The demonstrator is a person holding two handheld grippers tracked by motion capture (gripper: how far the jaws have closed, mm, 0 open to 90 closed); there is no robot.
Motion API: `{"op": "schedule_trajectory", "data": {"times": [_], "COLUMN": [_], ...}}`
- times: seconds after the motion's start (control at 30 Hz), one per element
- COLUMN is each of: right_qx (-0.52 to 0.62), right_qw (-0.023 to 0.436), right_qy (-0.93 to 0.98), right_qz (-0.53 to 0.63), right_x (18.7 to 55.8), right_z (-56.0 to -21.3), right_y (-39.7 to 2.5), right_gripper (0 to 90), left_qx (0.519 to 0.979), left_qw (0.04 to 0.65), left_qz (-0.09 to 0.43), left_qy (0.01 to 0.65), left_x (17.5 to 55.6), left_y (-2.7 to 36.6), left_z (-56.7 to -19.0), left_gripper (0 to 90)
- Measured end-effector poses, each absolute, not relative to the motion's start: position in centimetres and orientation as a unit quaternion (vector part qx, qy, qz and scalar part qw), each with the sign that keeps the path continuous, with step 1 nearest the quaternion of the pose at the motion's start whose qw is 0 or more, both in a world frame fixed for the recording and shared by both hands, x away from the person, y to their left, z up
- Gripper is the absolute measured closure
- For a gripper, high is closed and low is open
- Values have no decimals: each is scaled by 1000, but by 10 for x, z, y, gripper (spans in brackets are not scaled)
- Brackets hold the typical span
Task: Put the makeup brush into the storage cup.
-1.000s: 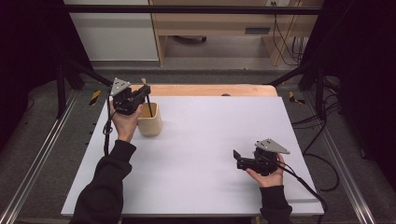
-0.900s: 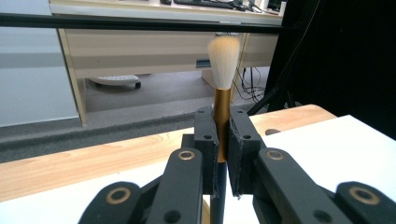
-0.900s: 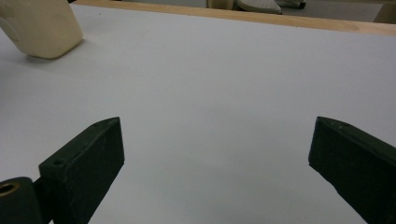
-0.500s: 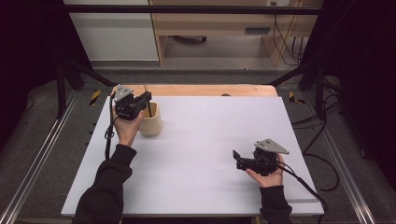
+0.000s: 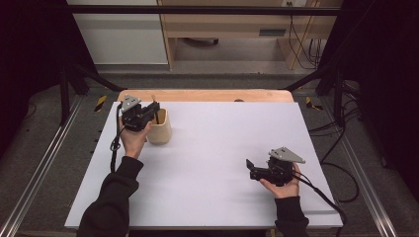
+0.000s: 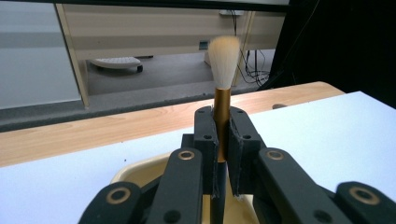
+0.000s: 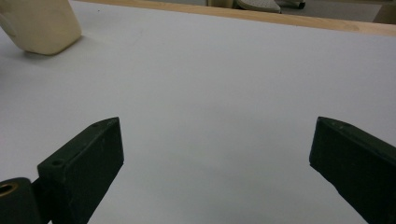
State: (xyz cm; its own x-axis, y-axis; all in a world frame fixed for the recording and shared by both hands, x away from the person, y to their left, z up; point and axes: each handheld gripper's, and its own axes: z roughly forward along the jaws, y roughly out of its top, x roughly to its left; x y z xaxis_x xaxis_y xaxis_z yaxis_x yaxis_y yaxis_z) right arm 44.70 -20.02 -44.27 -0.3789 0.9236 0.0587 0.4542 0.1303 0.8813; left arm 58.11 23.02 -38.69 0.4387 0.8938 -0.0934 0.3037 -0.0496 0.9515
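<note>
Cream cup [image 5: 159, 130], gold-ferruled pale-bristled brush [image 6: 222, 70], white table [image 5: 222, 148], black grippers.

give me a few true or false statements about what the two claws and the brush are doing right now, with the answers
1. The left claw is shut on the brush. True.
2. The brush points bristles down into the cup. False: in the left gripper view the pale bristles stand up above the jaws, with the handle running down toward the cup.
3. The right claw is open with nothing between its jaws. True.
4. The right claw is held over the cup. False: in the high view it sits low at the right of the white table, well apart from the cup at the far left.
5. The cup lies tipped on its side. False: it stands upright on the table.
</note>
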Motion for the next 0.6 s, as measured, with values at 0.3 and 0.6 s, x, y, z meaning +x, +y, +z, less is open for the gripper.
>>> {"op": "schedule_trajectory", "data": {"times": [0.3,0.6], "right_qx": [491,490], "right_qw": [266,266], "right_qy": [703,702], "right_qz": [442,442], "right_x": [447,447], "right_z": [-443,-443], "right_y": [-200,-200], "right_gripper": [33,33], "left_qx": [675,686], "left_qw": [515,504], "left_qz": [278,270], "left_qy": [450,451], "left_x": [581,580], "left_y": [231,231], "left_z": [-395,-404], "left_gripper": [826,825]}}
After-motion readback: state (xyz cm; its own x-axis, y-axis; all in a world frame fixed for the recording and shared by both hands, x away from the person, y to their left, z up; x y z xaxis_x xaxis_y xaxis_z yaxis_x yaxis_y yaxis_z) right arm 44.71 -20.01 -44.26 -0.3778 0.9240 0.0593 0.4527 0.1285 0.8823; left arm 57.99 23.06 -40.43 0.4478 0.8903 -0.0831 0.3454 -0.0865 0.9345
